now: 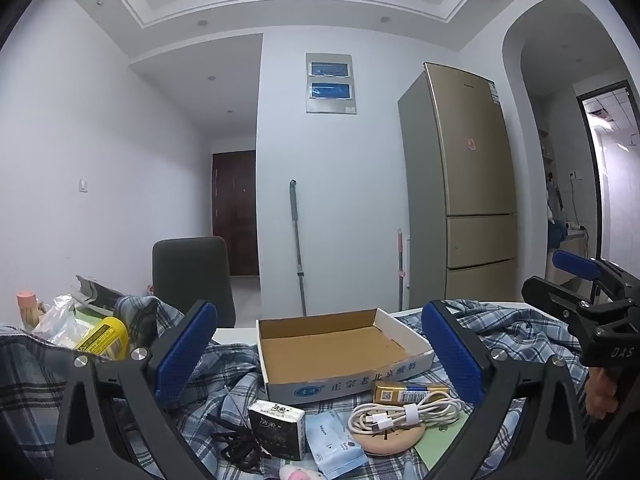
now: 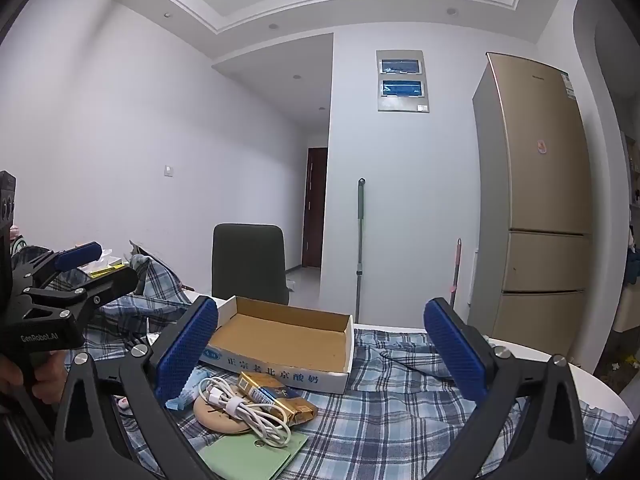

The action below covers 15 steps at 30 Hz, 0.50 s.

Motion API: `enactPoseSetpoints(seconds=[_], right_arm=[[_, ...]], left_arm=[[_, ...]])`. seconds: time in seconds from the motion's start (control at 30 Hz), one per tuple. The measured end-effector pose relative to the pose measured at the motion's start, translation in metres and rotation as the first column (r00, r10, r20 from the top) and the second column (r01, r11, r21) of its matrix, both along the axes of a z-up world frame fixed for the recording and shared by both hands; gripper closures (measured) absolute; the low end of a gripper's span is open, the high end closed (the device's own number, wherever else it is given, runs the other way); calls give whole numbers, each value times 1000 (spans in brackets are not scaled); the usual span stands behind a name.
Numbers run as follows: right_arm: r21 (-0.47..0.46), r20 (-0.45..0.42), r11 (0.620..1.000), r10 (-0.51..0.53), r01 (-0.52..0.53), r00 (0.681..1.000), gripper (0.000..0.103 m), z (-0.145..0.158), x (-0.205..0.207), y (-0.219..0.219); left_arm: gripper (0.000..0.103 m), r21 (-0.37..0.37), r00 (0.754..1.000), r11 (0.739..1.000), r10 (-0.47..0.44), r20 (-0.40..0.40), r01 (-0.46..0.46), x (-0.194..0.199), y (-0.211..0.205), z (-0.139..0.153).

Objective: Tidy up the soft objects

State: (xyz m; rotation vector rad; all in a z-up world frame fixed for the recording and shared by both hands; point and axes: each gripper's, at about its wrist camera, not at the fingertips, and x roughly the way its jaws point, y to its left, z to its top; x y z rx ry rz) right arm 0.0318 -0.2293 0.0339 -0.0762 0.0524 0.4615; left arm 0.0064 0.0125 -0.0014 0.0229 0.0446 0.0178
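An empty shallow cardboard box (image 1: 332, 346) (image 2: 280, 334) lies on a blue plaid cloth (image 1: 224, 376) (image 2: 380, 396). In front of it lie a coiled white cable (image 1: 400, 414) (image 2: 244, 404), a gold packet (image 1: 408, 392) (image 2: 268, 394), a black tissue pack (image 1: 276, 432), a light-blue pouch (image 1: 334, 440) (image 2: 188, 388) and a round tan disc (image 1: 388, 438). My left gripper (image 1: 320, 356) is open above them, empty. My right gripper (image 2: 320, 356) is open and empty over the cloth. Each gripper shows in the other's view: the right gripper (image 1: 576, 280), the left gripper (image 2: 80, 264).
A yellow jar (image 1: 106, 338), clear bags and a pink-capped bottle (image 1: 28, 308) sit at the left. A green card (image 2: 252, 452) lies near the front. A dark chair (image 1: 192, 276) stands behind the table; a mop (image 1: 298, 244) and a fridge (image 1: 464, 184) stand farther back.
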Motion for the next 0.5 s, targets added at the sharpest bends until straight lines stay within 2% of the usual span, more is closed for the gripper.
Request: enactPoseSetpoints(seconds=[0.5], right_arm=[[-4,-1,1000,-4,4,1000,0,1,0,1]], left_arm=[[0,0,1000,1000,8,0,-8,0,2,2]])
